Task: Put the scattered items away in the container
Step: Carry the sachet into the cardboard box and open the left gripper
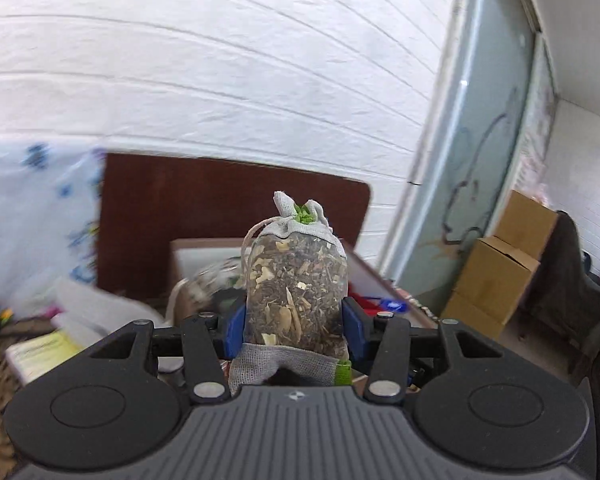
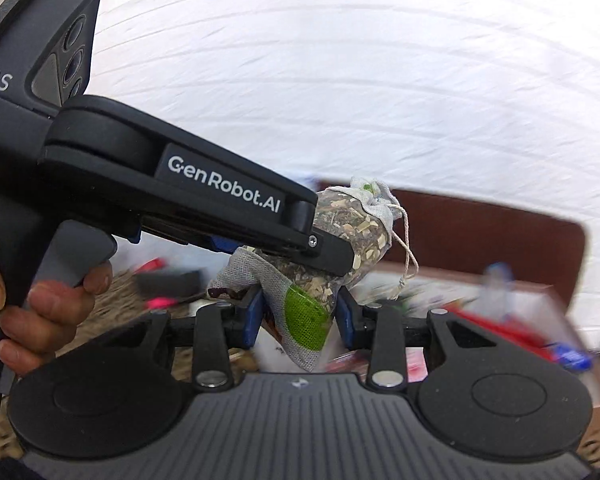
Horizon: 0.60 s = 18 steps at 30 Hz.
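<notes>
Step in hand: carrying a picked-up item toward the container.

Left gripper (image 1: pixel 296 328): its blue fingers (image 1: pixel 236 330) press on both sides of a herb sachet (image 1: pixel 296 292), a clear pouch of dried leaves with grey mesh ends and a drawstring neck. The sachet stands upright between them, neck pointing away from the camera.

Right gripper (image 2: pixel 298 314): its fingers (image 2: pixel 250 320) are clamped on the grey-and-green mesh bottom end of the same sachet (image 2: pixel 352 224). The left gripper (image 2: pixel 332 254) crosses this view from the left, held by the person's hand (image 2: pixel 40 292); it grips the sachet's middle. So both grippers hold one sachet, clear of any surface.

Container: an open box (image 1: pixel 364 276) with a brown rim lies beyond and below the sachet, already holding red and blue items (blurred, not identified). More clutter sits at left on a patterned surface.

Next move, judged: one gripper should let go, then the other carries the sachet over the box opening and releases. Dangling drawstring (image 2: pixel 406 256) could snag.
</notes>
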Available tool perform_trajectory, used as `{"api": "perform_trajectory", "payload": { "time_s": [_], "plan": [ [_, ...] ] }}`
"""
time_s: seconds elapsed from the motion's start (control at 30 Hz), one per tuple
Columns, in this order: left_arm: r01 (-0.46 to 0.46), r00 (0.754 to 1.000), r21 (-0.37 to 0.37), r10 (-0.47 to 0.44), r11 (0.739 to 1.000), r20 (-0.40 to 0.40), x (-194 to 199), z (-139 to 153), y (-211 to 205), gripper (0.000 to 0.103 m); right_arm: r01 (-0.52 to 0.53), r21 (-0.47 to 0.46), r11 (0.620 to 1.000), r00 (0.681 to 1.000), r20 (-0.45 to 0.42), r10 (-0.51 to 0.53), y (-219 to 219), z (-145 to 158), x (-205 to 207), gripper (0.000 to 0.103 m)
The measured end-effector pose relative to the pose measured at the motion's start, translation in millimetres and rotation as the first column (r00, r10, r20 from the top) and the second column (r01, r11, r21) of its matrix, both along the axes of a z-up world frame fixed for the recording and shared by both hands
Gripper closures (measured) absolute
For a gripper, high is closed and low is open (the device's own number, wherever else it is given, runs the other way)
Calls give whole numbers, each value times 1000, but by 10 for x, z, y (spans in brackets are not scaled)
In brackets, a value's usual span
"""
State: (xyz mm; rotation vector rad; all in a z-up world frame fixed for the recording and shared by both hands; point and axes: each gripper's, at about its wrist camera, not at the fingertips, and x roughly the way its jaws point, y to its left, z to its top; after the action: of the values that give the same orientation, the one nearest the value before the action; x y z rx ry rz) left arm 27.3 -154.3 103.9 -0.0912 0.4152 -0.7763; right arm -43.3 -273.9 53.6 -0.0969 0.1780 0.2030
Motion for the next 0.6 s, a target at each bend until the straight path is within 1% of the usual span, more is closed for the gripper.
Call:
{"api": "perform_trajectory", "payload": {
  "time_s": [0.13,0.27,0.37,0.5,0.53,0.6],
  "plan": [
    [86,994,46,-89,995,59,125,61,-475,52,114,60,992,993,29,-116,-377,57,69,66],
    [155,982,79,-162,985,97,292,23,-922,51,208,129,970,977,28,-213,-755,47,195,66],
    [190,976,81,-197,978,89,461,-60,-1111,51,262,167,950,963,16,-269,-986,0,308,66],
    [200,975,98,-208,975,78,721,-212,-1332,50,313,219,924,948,-10,-319,-1198,-135,501,66],
    [195,976,109,-204,975,75,786,-237,-1386,49,327,236,915,943,-18,-332,-1252,-182,567,66],
    [184,980,138,-192,973,44,914,-322,-1464,35,343,252,905,938,-43,-344,-1303,-264,730,64]
  ]
}}
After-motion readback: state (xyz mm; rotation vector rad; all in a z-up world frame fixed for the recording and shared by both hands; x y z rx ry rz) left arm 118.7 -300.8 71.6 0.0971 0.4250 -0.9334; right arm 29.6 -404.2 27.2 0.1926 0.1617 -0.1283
